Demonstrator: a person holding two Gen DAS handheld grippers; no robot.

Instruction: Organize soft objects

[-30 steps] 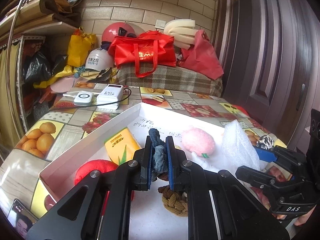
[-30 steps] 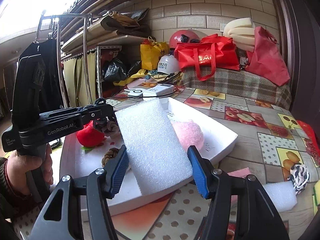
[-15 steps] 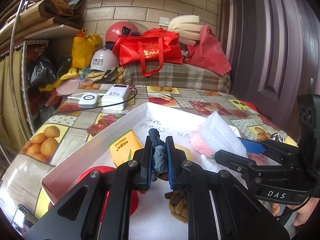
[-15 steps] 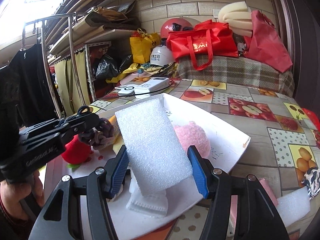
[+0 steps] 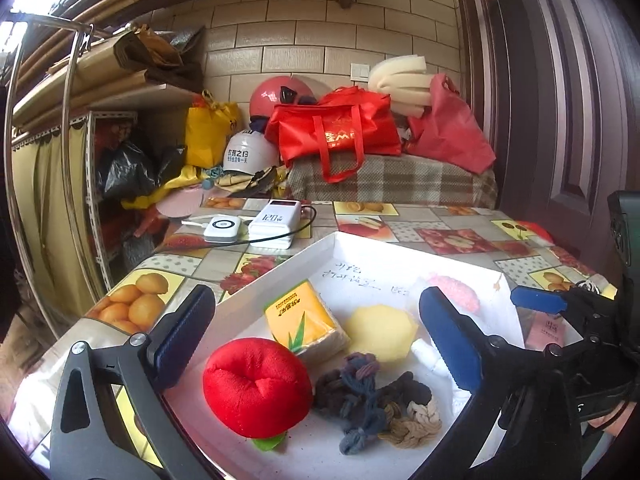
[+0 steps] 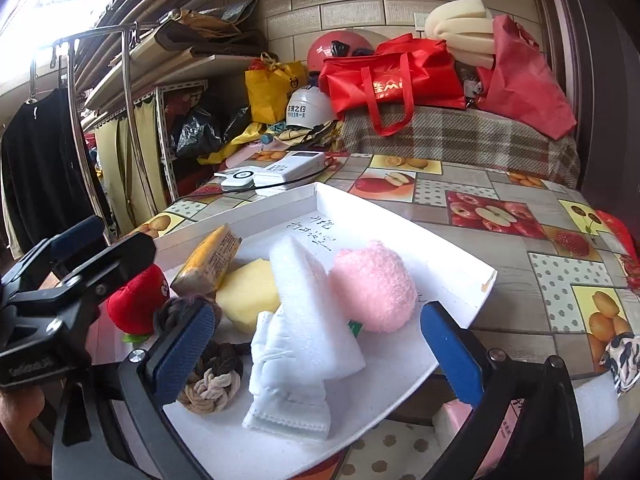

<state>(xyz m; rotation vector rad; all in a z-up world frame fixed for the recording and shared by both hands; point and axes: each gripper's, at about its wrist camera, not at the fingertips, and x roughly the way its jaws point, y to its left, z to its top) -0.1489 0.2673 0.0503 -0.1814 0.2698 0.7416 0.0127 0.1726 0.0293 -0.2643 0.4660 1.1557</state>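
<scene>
The left gripper (image 5: 316, 332) has its jaws spread wide apart and holds nothing; its blue pads sit above the near end of the white tray (image 5: 280, 270), one over the tray's left rim and the other over its right half. The right gripper (image 6: 316, 344) is likewise wide open and empty, positioned over the near edge of the same tray. All soft objects listed here lie inside the tray. The red plush fruit (image 5: 256, 386) rests near the front left, with a green leaf showing beneath it. Just beside it on the right lies the knotted rope toy (image 5: 372, 404), a tangle of dark, blue and beige cord. Behind these, the yellow tissue pack (image 5: 302, 326) lies tilted, touching the pale yellow sponge (image 5: 380, 332) on its right. The white foam block (image 6: 312, 304) leans at an angle between the yellow sponge and the pink plush ball (image 6: 370, 288), touching both in the right wrist view. A folded white cloth (image 6: 288, 388) lies at the foam block's near end, partly under it. Handwritten characters mark the tray floor towards the far corner. The tray stands on a table with a fruit-print cloth (image 6: 500, 216). Two white power banks (image 5: 256, 224) with a black cable lie on the table beyond the tray, well apart from the soft items
</scene>
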